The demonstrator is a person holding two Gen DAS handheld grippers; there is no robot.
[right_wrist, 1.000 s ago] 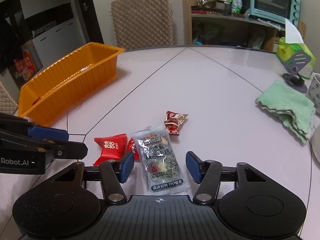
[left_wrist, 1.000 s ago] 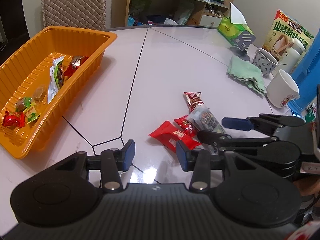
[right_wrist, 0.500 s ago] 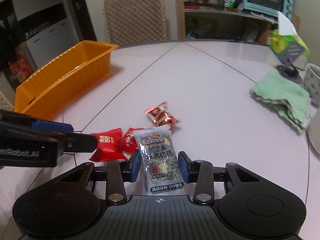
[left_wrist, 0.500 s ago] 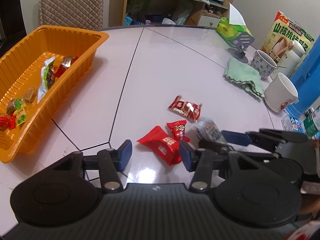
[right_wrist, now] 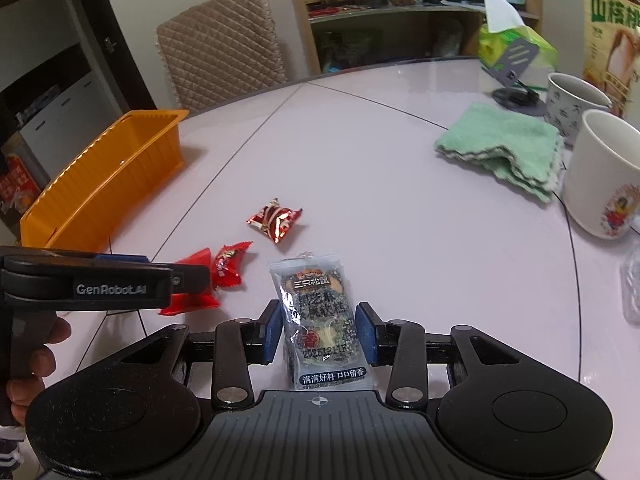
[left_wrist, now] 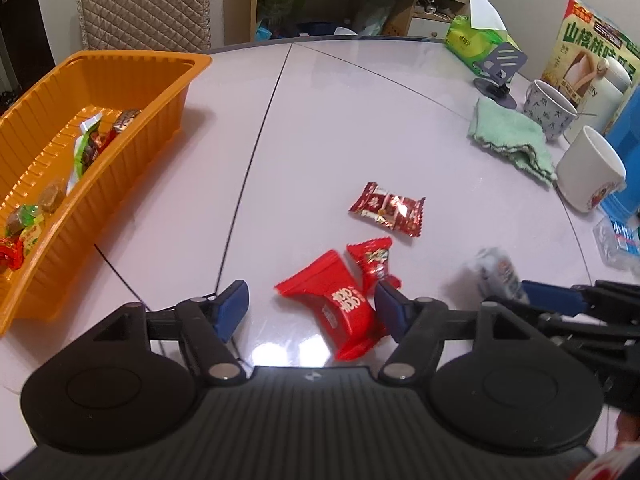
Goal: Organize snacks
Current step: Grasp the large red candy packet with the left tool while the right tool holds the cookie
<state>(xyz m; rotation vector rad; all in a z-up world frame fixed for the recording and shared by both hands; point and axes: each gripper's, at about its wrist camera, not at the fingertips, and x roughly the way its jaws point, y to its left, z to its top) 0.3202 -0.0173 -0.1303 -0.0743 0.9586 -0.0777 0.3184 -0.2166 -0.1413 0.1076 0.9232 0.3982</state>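
right gripper clamped on the clear packet, left spread over the red one

pale and glossy, the table (left_wrist: 360, 120) carried everything. right gripper (right_wrist: 319, 334) stood with its blue pads pressed against both sides of the clear sesame-cake packet (right_wrist: 316, 312), gripping it. left gripper (left_wrist: 308, 306) had just been opening and was wide, touching nothing, with the big red packet (left_wrist: 336, 304) lying between its fingers. just beyond lay the small red candy (left_wrist: 372, 262), touching it or nearly so, then the dark red foil sweet (left_wrist: 386, 210) a little apart. orange tray (left_wrist: 120, 68) sat well to the left, already holding several sweets.

to do this step well, i judged the left pads should drop level around the big red packet alone, clear of the candy beside it, and close on its body, not its crimped end. the right should lift straight so the slippery film does not slide.

in the left view the clear packet was a blur. 1 pad of the left gripper hid the big red packet's near corner.
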